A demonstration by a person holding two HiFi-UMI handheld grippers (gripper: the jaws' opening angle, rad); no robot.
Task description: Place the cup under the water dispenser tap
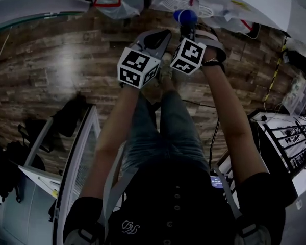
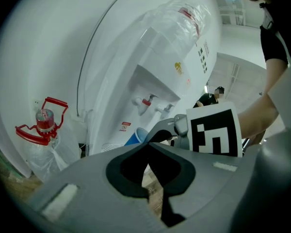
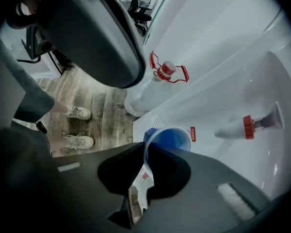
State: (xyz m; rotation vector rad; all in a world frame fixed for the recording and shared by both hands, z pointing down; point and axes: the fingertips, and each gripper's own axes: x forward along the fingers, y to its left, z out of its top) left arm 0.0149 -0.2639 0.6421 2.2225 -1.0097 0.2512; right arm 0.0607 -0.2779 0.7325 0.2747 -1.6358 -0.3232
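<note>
A blue cup hangs with its mouth open, my right gripper shut on its rim. It hovers over the white dispenser's drip grille, left of the red-collared tap. From the left gripper view the cup sits below the two taps, with the right gripper's marker cube beside it. My left gripper is shut on nothing, its tips meeting. In the head view the cup is at the top, the right gripper behind it and the left gripper just to its left.
The white water dispenser stands against a white wall. An empty clear bottle with a red handle lies on the wooden floor to its left. The person's shoes are on the floor. Grey furniture and a wire rack flank the person.
</note>
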